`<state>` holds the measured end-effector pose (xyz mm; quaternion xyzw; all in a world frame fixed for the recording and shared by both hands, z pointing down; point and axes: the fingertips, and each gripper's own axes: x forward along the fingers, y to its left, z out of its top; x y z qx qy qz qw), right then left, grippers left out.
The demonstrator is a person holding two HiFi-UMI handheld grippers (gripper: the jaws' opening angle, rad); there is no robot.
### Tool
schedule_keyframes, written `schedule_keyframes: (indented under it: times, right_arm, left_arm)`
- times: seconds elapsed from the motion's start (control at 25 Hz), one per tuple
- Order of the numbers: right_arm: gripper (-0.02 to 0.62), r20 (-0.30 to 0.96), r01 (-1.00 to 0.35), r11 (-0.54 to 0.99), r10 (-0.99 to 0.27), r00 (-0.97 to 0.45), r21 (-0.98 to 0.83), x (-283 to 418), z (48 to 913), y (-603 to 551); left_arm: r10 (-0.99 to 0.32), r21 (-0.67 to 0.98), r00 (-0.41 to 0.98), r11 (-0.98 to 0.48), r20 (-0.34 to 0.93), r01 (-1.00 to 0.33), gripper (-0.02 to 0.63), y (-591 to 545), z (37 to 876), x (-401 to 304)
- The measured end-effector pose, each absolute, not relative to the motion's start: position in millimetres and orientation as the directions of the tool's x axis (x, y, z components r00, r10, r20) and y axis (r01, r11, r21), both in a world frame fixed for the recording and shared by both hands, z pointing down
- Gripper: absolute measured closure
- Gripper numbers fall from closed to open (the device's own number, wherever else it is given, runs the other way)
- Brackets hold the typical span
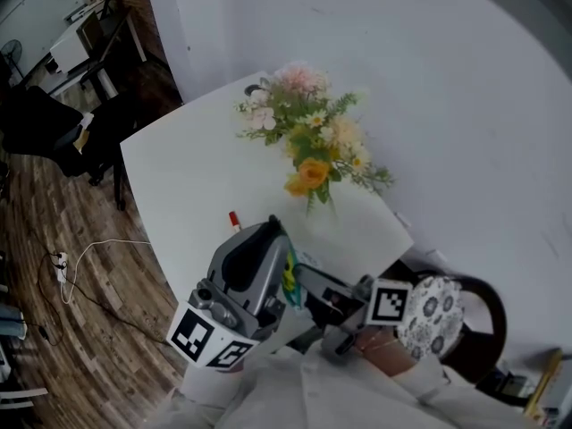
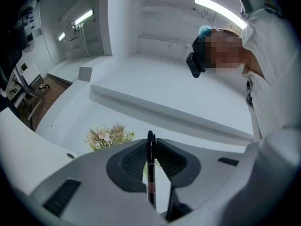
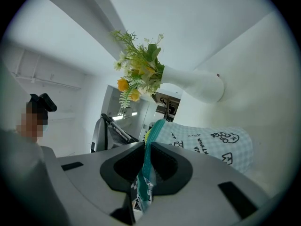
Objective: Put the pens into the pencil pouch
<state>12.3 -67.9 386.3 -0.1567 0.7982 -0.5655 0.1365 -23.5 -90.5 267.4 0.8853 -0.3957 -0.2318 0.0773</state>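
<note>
Jaws of your left gripper (image 2: pixel 150 147) are drawn in narrow and clamp a pen (image 2: pixel 151 173). It is slim and black, with a dull reddish band low on the barrel. It stands upright in the slot between the pads, and its dark top pokes just above them. In the head view this gripper (image 1: pixel 259 266) is lifted over the near end of the white counter (image 1: pixel 188 186).

Your right gripper (image 3: pixel 148 149) has its jaws closed on the teal zip edge (image 3: pixel 149 166) of the pencil pouch (image 3: pixel 207 142). The pouch is soft, pale blue checked cloth printed with small black doodles and lettering. It hangs out beyond the jaws, near the white vase (image 3: pixel 197 86) of yellow, white and pink flowers (image 3: pixel 138 72). In the head view the pouch (image 1: pixel 290 275) shows as a sliver of teal between your two grippers, close beside the left one.
</note>
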Motion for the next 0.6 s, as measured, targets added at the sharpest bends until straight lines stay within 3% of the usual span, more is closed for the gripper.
schedule_keyframes:
  times: [0.6]
  right_arm:
    - [0.551, -0.079, -0.053, 0.286, -0.430, -0.900, -0.957, 16, 381, -73]
  left_arm:
    - [-0.666, 0.255, 0.692, -0.746, -0.277, -0.615, 0.546, -77, 294, -7]
